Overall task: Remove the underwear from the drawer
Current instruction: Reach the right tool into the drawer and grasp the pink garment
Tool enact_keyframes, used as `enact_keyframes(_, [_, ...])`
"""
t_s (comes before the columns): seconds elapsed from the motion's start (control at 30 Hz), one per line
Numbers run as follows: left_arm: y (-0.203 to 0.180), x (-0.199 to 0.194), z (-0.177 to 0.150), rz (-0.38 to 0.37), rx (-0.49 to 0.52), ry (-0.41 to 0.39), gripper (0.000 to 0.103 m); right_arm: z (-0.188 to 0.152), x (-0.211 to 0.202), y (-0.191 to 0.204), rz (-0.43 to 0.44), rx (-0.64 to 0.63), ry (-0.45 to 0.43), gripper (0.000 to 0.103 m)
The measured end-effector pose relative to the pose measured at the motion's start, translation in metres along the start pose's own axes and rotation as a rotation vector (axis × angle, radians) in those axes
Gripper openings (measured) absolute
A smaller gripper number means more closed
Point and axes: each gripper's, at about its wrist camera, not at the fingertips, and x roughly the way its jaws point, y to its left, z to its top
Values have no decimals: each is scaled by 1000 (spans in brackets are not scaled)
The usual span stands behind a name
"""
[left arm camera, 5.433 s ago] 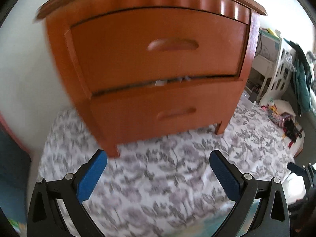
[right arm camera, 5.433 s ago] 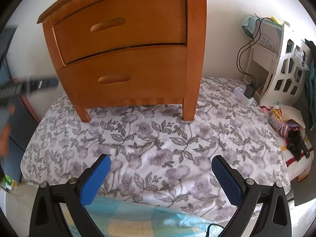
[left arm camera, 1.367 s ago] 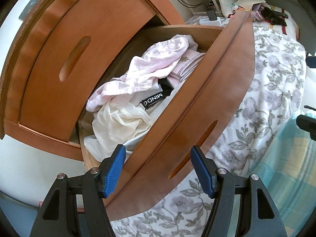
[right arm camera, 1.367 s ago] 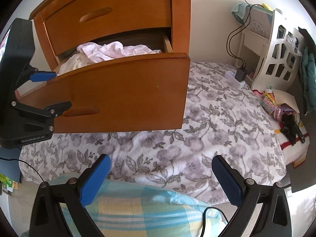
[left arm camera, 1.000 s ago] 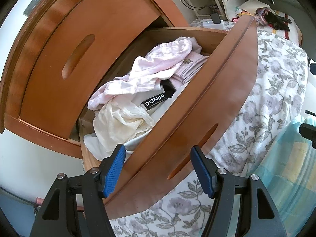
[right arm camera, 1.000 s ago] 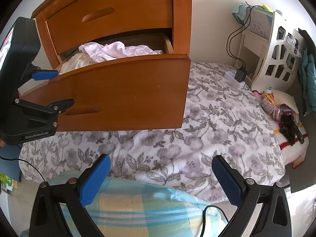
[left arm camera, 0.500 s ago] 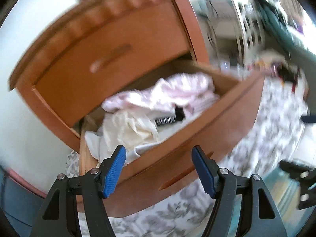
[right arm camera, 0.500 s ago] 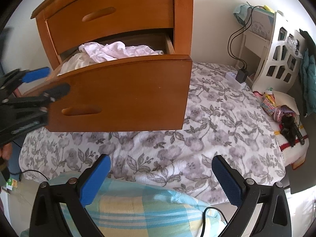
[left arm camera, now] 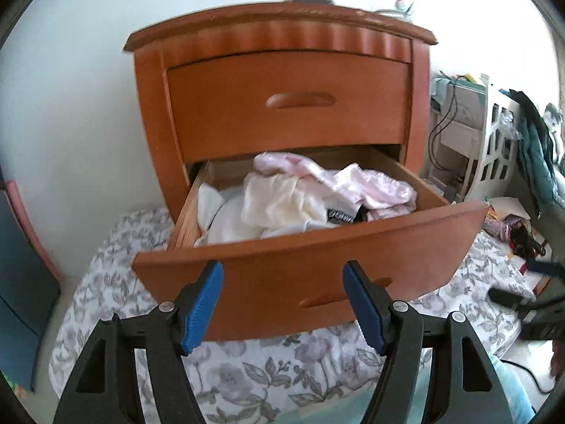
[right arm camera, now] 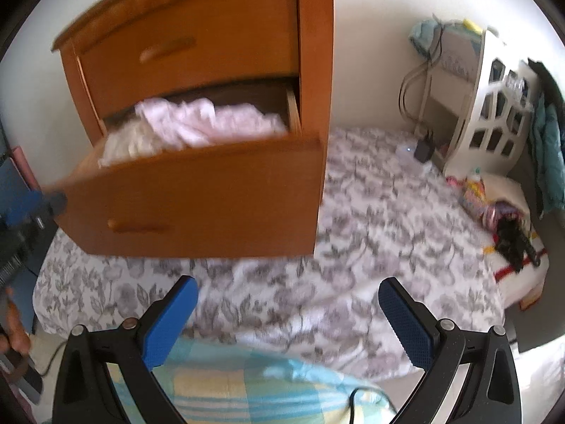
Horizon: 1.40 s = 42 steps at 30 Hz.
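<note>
Left wrist: left gripper (left arm camera: 280, 272) just-widened, empty, facing open drawer (left arm camera: 406, 247) w/ underwear (left arm camera: 282, 201); right gripper (right arm camera: 287, 288) spread, empty.

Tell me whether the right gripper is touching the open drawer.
Apart. The right wrist view shows the right gripper open over the floral bedspread, a strip of which separates its fingertips from the drawer.

- Bright daylight throughout; white wall (left arm camera: 70, 70) near blown out upper right.
- Right wrist view motion-blurred: nightstand (right arm camera: 212, 53), floral bedspread (right arm camera: 353, 265) smeared.
- Fisheye bending, dark corner vignette.
</note>
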Motion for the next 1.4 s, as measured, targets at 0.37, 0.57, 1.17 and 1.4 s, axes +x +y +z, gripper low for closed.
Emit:
enact_keyframes(0.37, [6,23,-25,48,-64,104,71,87,-24,25,89,-114,-175,103])
enact_keyframes(0.57, [6,37,-34,62,-74,150,71,124,1,60,119,-202,-124,103])
enact_keyframes(1.17, [17,58,-44,87,-130,192,71,148,106,133,71,-382,135,91])
enact_keyframes(1.4, [17,61,-46,79,-121,195,71,158,129,125,17,-360,159,84])
